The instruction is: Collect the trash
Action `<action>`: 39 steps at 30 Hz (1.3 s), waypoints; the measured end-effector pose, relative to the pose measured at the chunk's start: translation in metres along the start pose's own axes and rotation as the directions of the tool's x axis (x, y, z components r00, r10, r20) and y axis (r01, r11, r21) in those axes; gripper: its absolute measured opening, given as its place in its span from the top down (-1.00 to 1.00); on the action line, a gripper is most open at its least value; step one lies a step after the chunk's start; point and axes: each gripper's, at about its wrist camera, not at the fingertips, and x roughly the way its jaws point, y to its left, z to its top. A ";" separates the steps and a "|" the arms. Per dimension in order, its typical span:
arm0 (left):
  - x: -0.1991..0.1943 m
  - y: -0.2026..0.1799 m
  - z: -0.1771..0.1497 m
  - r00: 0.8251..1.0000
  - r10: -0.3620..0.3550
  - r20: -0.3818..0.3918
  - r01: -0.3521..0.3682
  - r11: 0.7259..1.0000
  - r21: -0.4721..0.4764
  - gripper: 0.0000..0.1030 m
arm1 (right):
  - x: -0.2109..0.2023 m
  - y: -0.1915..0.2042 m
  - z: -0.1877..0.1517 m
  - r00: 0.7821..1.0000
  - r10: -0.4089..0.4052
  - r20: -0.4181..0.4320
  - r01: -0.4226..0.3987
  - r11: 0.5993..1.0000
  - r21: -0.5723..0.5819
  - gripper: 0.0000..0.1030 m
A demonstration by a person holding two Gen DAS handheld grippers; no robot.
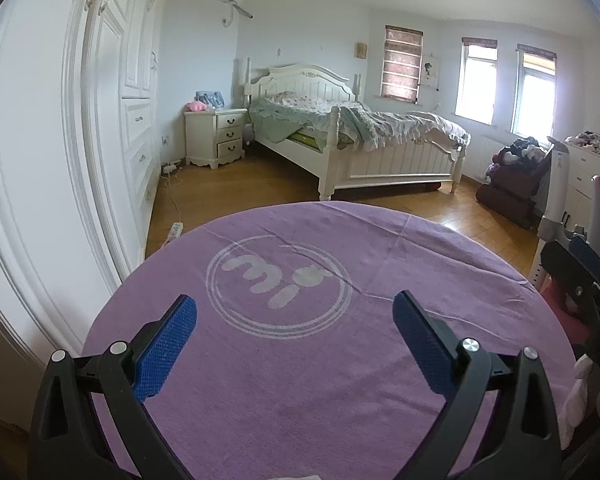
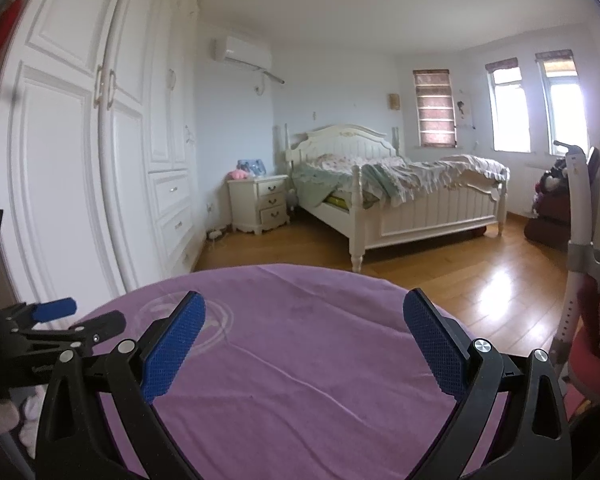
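Purple cloth (image 1: 380,280); both claws empty.

The purple cloth (image 1: 300,360) lay bare ahead of my spread jaws. My right gripper (image 1: 580,276) crowded the near right edge, seemingly beside a chair (image 2: 580,320); the wardrobe (image 1: 40,160) walled the left.

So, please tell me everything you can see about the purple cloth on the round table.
The purple cloth looks like soft woven fabric and covers the whole visible round tabletop. It lies flat, with some thin creases. A pale printed logo, rings around rounded shapes, sits toward the left side. No trash shows on the cloth. The left claw and right claw are open above it, not touching it.
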 end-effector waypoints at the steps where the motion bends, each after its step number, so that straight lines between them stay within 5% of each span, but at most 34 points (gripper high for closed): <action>1: 0.000 0.000 0.001 1.000 -0.002 -0.003 0.002 1.000 0.000 -0.89 | 0.000 0.000 -0.001 1.000 0.000 0.001 0.000 1.000 0.000 -0.90; 39: 0.003 0.004 0.000 1.000 -0.004 0.002 0.004 1.000 -0.015 -0.90 | 0.000 0.001 0.001 1.000 -0.003 -0.005 0.003 1.000 0.002 -0.90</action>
